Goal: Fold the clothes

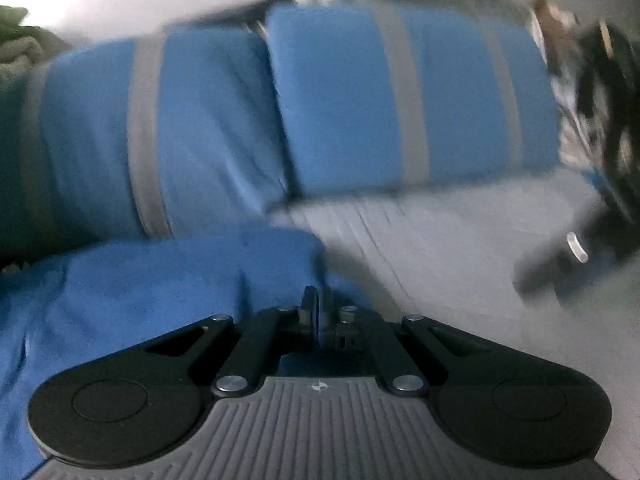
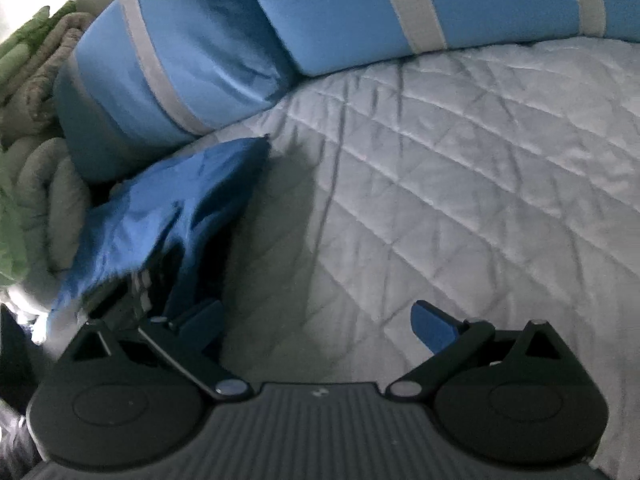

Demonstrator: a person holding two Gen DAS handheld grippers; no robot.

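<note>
On the quilted bedspread [image 2: 460, 152], near the two blue pillows with grey bands [image 2: 192, 60], the blue garment [image 2: 160, 208] hung in a loose, crumpled drape instead of lying flat. The left gripper [image 1: 318, 312] had its jaws pinched tight on an edge of that cloth, which bunched up over the left side of the left wrist view. The right gripper [image 2: 320, 328] stood with its jaws wide apart and nothing between them, over bare quilt just right of the garment.

The step in hand seemed to be carrying the pinched edge across so the cloth could be laid out for a fold. To do it well, the left grip probably needed to stay firm while the cloth was brought low over the open quilt, so the fabric would settle smooth and not in a heap. The free right gripper would likely do best taking a second corner, so the edge could be pulled taut between the two before anything was folded. The satin-like sheen suggested a slippery fabric that could slide out of a shallow pinch.

From the right wrist view, the garment's long axis ran on a diagonal, from the lower left by the gripper up toward a pointed corner that aimed at the pillows. Its true outline could not be told while it was bunched.
</note>
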